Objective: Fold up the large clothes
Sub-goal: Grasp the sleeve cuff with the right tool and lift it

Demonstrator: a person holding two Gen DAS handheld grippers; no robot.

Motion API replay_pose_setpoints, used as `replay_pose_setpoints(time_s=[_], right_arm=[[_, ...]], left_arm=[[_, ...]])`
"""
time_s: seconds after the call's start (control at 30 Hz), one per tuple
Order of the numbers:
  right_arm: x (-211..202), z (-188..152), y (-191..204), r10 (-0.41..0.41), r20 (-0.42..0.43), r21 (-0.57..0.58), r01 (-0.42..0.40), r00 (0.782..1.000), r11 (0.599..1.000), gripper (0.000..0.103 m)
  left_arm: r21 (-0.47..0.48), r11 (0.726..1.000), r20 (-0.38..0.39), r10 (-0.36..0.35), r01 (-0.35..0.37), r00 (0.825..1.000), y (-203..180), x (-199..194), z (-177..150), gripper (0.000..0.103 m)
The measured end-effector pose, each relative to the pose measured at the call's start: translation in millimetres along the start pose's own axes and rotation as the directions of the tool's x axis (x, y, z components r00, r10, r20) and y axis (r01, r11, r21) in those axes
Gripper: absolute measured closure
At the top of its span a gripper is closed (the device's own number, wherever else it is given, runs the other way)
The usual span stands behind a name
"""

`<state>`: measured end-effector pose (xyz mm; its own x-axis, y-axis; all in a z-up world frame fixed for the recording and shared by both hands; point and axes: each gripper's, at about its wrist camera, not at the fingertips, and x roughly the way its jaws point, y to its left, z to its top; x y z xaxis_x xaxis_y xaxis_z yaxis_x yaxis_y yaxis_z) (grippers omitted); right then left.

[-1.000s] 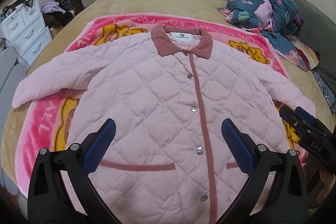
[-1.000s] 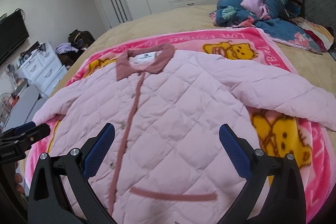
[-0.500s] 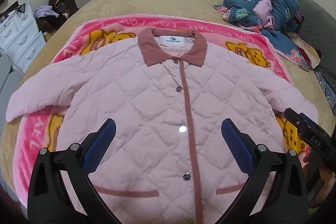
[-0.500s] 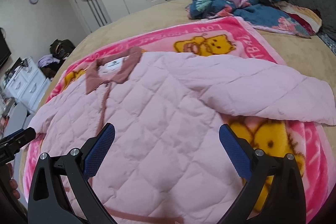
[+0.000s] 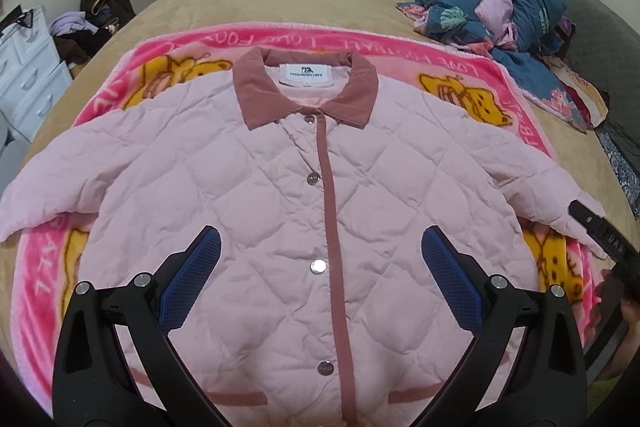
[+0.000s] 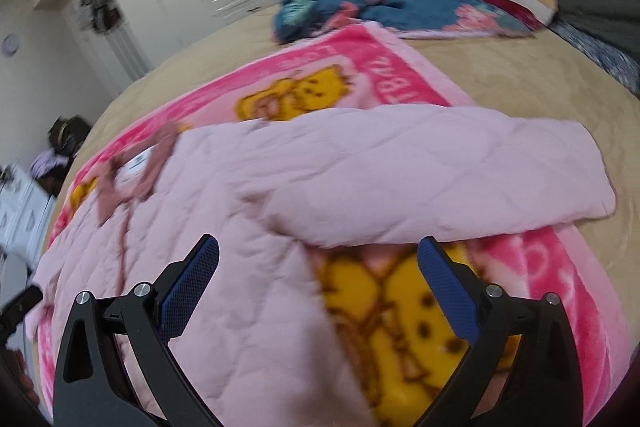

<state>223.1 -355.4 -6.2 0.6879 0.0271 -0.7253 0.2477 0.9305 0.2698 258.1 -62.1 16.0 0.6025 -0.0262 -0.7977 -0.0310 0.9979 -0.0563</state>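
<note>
Quilted pink jacket (image 5: 280, 219), corduroy collar (image 5: 256, 87)

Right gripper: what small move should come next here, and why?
Probably ease the right gripper forward to the sleeve and close on its near edge. The jacket lies flat and buttoned on the blanket, both sleeves spread out, and both grippers are open and empty, with this sleeve straight ahead.
</note>
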Motion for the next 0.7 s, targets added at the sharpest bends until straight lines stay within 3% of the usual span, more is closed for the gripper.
replay_pose_setpoints(time_s=[0.4, 0.7], right_arm=[[26, 2, -86, -0.11, -0.039, 0.21, 0.116, 0.993, 0.971, 0.004], [48, 2, -149, -0.111, -0.087, 0.447, 0.139, 0.99, 0.884, 0.004]], left_arm=[[0.05, 0.998, -0.049, 0.039, -0.037, 0.998, -8, 32, -15, 0.009], [0.047, 0.998, -0.047, 0.042, -0.04, 0.998, -4, 39, -17, 0.009]])
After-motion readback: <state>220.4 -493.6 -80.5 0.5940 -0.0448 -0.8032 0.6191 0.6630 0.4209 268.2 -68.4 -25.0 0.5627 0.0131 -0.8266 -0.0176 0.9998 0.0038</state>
